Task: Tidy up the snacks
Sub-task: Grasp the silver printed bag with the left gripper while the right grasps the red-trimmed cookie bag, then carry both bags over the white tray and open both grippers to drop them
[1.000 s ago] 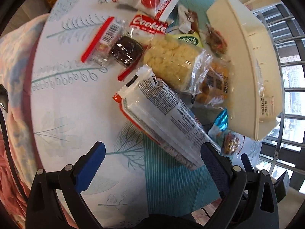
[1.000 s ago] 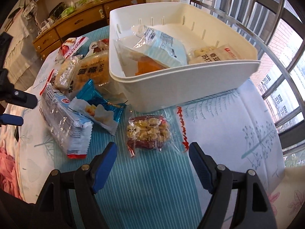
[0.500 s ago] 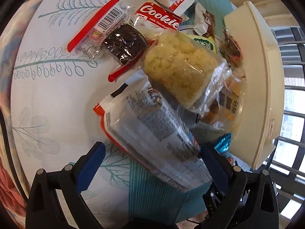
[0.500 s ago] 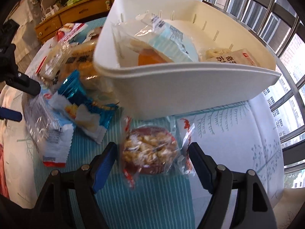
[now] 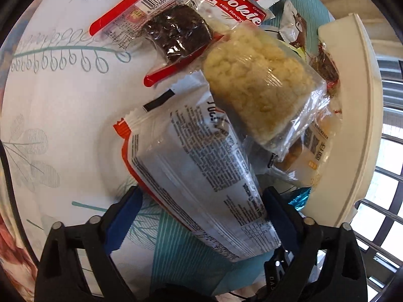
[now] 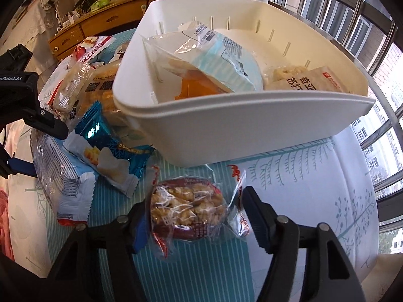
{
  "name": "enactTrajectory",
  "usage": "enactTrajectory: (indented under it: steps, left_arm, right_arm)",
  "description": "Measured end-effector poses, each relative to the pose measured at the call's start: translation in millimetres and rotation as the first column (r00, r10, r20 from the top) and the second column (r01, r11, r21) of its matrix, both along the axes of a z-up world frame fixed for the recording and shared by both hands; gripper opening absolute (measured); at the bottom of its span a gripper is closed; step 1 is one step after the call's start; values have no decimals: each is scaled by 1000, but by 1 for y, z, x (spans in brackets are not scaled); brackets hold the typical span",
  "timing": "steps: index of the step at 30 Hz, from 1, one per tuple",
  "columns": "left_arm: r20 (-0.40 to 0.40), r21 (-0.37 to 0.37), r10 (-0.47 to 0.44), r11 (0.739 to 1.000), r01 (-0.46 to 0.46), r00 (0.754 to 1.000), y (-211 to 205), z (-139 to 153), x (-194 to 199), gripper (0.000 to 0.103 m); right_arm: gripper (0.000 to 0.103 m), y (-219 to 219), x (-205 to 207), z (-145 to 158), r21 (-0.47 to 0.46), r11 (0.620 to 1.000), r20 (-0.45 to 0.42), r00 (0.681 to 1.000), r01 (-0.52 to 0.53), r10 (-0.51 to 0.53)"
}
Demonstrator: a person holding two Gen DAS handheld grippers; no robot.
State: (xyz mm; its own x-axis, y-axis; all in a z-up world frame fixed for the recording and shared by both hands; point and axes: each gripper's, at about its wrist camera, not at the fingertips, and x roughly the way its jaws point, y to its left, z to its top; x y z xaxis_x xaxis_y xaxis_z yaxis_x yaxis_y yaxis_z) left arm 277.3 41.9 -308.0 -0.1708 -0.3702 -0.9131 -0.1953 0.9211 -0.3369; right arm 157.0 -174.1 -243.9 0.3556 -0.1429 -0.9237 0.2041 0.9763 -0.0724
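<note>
The left gripper (image 5: 201, 214) jaws are closing around a long clear-wrapped cracker pack (image 5: 196, 176); the right gripper (image 6: 194, 216) jaws are closing around a clear-wrapped walnut cake (image 6: 186, 209), just before the white plastic bin's (image 6: 252, 130) near wall on the leaf-print surface (image 6: 314, 188), bare to the right.

Your tablecloth (image 5: 63, 115) is white with teal leaf sprigs and a teal-striped band down its middle. You see a cream-white bin (image 6: 252, 125) at its far edge. Your long packet (image 5: 201, 176) is silvery-clear with black print and an orange-red end. The nut cake (image 6: 186, 206) is golden-brown in clear, red-printed wrap. Both grippers' pads (image 6: 254, 214) are blue on black.
</note>
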Motion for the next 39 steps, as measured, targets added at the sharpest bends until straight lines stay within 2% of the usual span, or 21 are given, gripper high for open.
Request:
enactTrajectory:
  steps: [3,7,12,16,23,28,35,39]
  left_arm:
    - [3,-3,4,1000,-4,1000,-3,0,-1,85]
    - [5,7,24,1000,-24,1000,-2,3,-1,72]
    - [-12,-4,53,999,-53,999,4,5,2,67]
    - [-23,3,53,999,-53,998,10,7,-18,63]
    - [-60,17,94,995,-94,994,38,14,-46,61]
    - [-36,7,68,998,-68,997,58,29,-65,56]
    - [-7,-12,36,999,-36,999,89,54,-88,56]
    - [1,-15,8,1000,-8,1000,91,72,-94,56]
  right_arm:
    - [60,-1,-1,1,-1,1000,-2,1000,1,-1]
    - [56,-3,-2,3,8,1000,-5,1000,17,-17]
    - [56,-8,-4,5,30,999,-12,999,35,-35]
    - [55,-8,-8,8,45,998,-20,999,42,-41]
    - [55,-5,-17,30,36,996,22,996,81,-82]
    - [55,8,-24,49,25,996,65,994,90,-91]
    - [55,26,-37,78,57,994,122,988,93,-99]
    - [55,35,-41,97,66,993,156,982,95,-104]
